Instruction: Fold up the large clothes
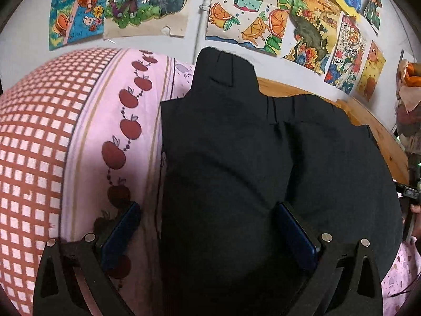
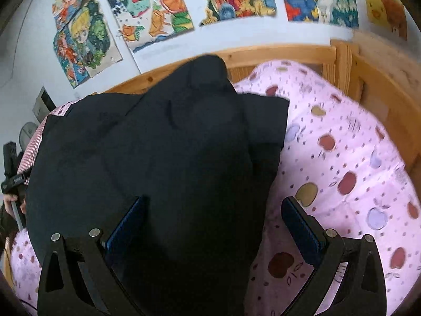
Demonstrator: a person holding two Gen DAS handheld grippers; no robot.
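Garment: black clothing (image 1: 250, 158) lies partly folded on the pink apple-print bedsheet (image 2: 342, 158), toward 12 o'clock
Left gripper (image 1: 208, 226): fingers spread over its left edge; nothing pinched
Right gripper (image 2: 213, 221): spread over its right edge

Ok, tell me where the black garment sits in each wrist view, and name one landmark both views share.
Left wrist: the black garment fills the centre and right, with the apple-print sheet to its left.
Right wrist: the black garment fills the centre and left, with the apple-print sheet to its right.
Shared landmark: the orange-slice drawing on the wall.
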